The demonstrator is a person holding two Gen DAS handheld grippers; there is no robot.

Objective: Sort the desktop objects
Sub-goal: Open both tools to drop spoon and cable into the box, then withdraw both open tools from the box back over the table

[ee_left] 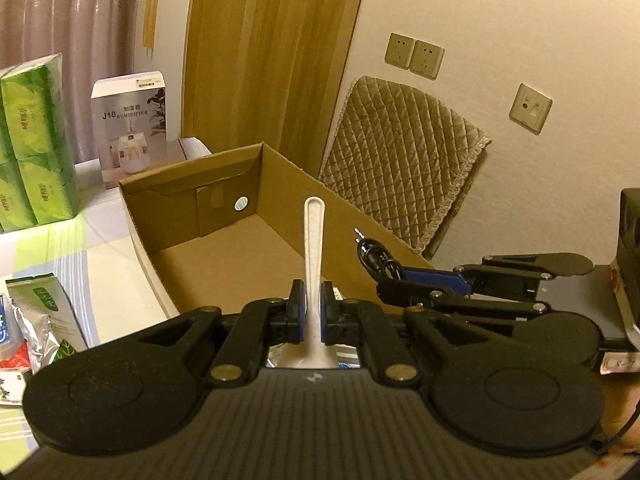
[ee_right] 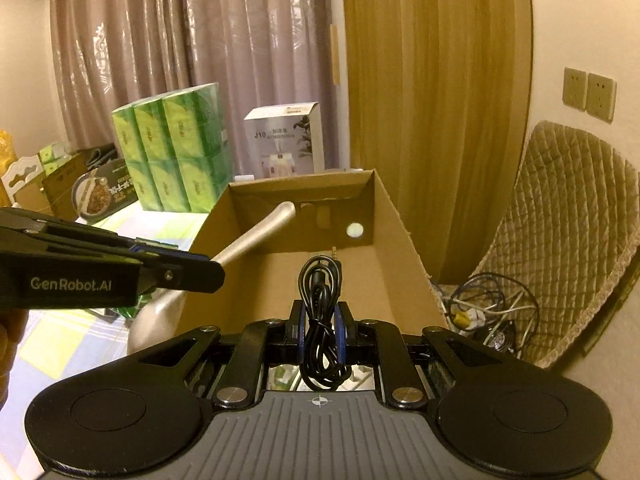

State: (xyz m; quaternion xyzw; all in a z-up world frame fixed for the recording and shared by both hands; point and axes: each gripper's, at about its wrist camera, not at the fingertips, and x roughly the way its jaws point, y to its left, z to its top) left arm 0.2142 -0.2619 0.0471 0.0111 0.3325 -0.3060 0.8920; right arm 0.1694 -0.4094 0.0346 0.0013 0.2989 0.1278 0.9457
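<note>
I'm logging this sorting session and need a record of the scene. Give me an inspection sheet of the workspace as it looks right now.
Surface: table under a pale checked cloth.
Job's things: open cardboard box, nothing seen inside; white spoon; coiled black audio cable.
Clutter: green tissue packs, humidifier box, foil snack packets.
Grippers: left gripper shut on the spoon; right gripper shut on the cable, both at the box's near end.
Cables: tangled wires low beside the box.
Surroundings: curtains, wall sockets, quilted chair cover.
</note>
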